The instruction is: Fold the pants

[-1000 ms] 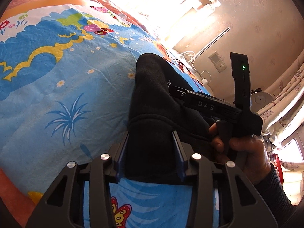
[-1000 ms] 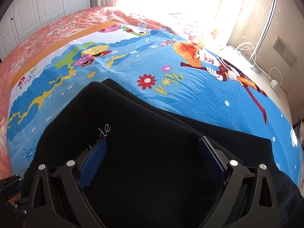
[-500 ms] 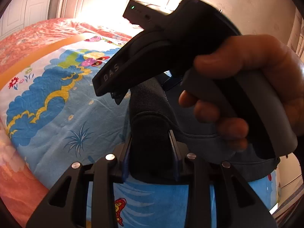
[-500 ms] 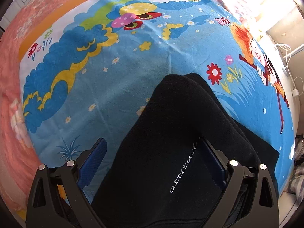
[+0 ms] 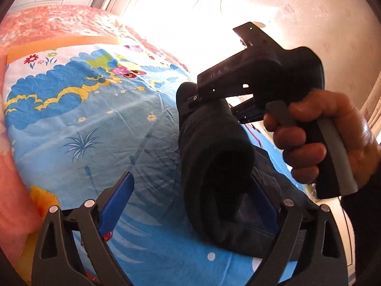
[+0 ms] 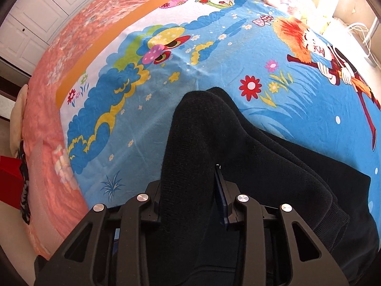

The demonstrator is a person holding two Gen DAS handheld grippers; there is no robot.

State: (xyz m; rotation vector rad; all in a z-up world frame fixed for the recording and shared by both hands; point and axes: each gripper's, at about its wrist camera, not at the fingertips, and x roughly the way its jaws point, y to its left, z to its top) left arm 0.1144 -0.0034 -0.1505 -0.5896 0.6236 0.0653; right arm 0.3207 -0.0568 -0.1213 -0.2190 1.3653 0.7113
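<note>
Your right gripper (image 6: 190, 205) pinches a raised fold of the black pants (image 6: 238, 147) to carry it over; your left gripper (image 5: 190, 205) fingers gape, holding nothing. The pants lie mid-bed (image 6: 166, 90).

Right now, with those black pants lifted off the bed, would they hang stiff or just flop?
Probably floppy: the black pants droop in soft folds where the right gripper pinches them. They look thick and knitted, so likely heavyish, not slippery. The left gripper stands open, and the fold keeps its rounded shape.
</note>
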